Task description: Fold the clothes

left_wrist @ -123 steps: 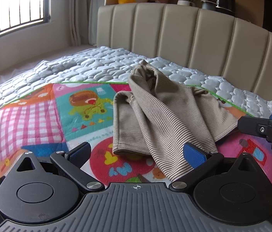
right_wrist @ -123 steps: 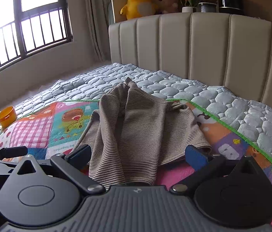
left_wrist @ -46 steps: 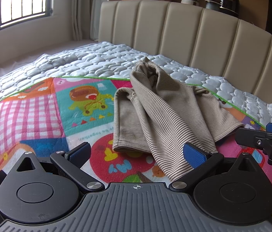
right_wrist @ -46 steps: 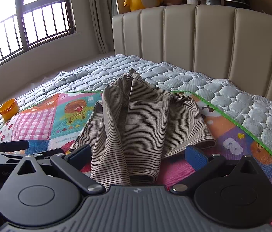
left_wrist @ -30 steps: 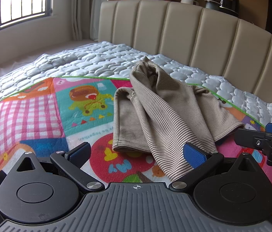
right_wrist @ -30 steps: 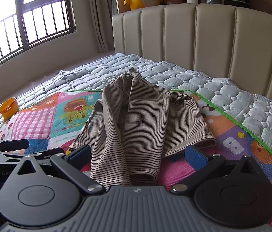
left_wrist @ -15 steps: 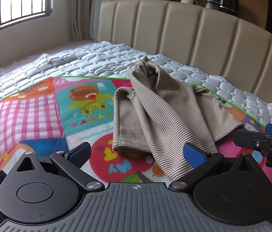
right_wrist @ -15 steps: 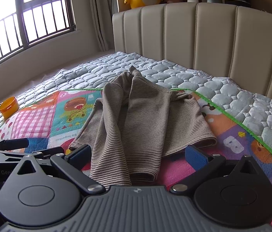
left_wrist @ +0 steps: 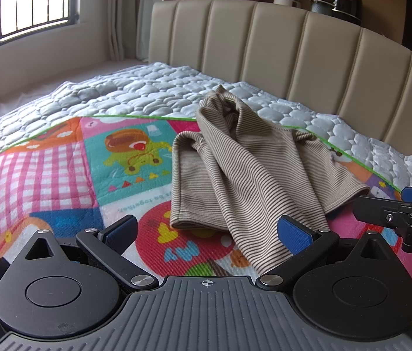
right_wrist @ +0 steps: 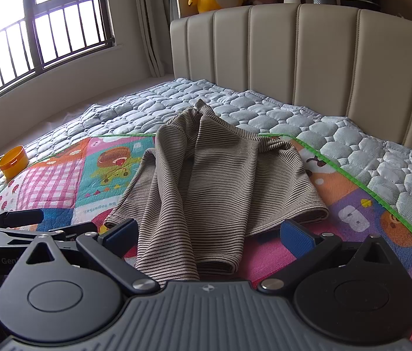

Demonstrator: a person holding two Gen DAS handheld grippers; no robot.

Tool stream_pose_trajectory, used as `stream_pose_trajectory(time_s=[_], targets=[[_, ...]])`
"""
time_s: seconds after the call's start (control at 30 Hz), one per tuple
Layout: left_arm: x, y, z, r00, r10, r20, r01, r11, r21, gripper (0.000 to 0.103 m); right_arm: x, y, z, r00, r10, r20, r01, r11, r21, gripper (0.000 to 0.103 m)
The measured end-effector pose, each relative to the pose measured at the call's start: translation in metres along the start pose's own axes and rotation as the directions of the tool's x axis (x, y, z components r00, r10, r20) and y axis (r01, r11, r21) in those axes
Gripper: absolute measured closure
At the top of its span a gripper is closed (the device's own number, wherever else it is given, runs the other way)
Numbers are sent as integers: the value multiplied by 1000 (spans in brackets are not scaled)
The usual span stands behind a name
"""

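Counting 1 striped garment, 2 tools

Lit by soft daylight from the barred window at upper left, blown out to white behind the bars in both views. Sharp and free of motion blur across the striped garment and play mat, with only faint shadows under the cloth's folds and hem. Strongly bowed by fisheye distortion at the edges, curving the headboard; black gripper housings dark along the bottom.
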State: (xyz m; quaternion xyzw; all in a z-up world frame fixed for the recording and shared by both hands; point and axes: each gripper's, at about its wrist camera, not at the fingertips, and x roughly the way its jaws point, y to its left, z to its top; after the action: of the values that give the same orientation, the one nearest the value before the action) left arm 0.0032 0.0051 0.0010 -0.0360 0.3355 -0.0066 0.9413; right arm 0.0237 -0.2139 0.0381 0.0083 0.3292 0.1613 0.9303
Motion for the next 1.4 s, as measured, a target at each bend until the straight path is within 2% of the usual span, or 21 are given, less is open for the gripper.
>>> stream_pose_trajectory(time_s=[0.53,0.63,0.73,0.87,1.07,1.23,1.4], targets=[[-1,0,0,1000,-1,-7,1,1000,0,0,1,1,1,1000,3,-12,-3,1000,9,0],[1,2,2,1000,-6,-24,6,1000,-10,0,2,-3,5,999,38,-36,-37,999,35,0],[10,5,10,997,-37,-70,34,999,-31,0,6,-18,12,991,109,-82,-100,989,112,0],[23,7,29,988,-105,-114,102,994,-33,0,26,-47,18,980,125,-154,-93,976,198,0],[74,0,61,980,-113,-166,122,992,43,0,77,-88,24,969,19,-245,25,984,176,0],[126,6,68,964,-108,-242,107,994,-18,0,114,-102,40,981,-1,-195,34,986,163,0],[154,13,70,957,-115,-268,104,993,-55,0,157,-114,45,987,-7,-162,39,980,193,0]])
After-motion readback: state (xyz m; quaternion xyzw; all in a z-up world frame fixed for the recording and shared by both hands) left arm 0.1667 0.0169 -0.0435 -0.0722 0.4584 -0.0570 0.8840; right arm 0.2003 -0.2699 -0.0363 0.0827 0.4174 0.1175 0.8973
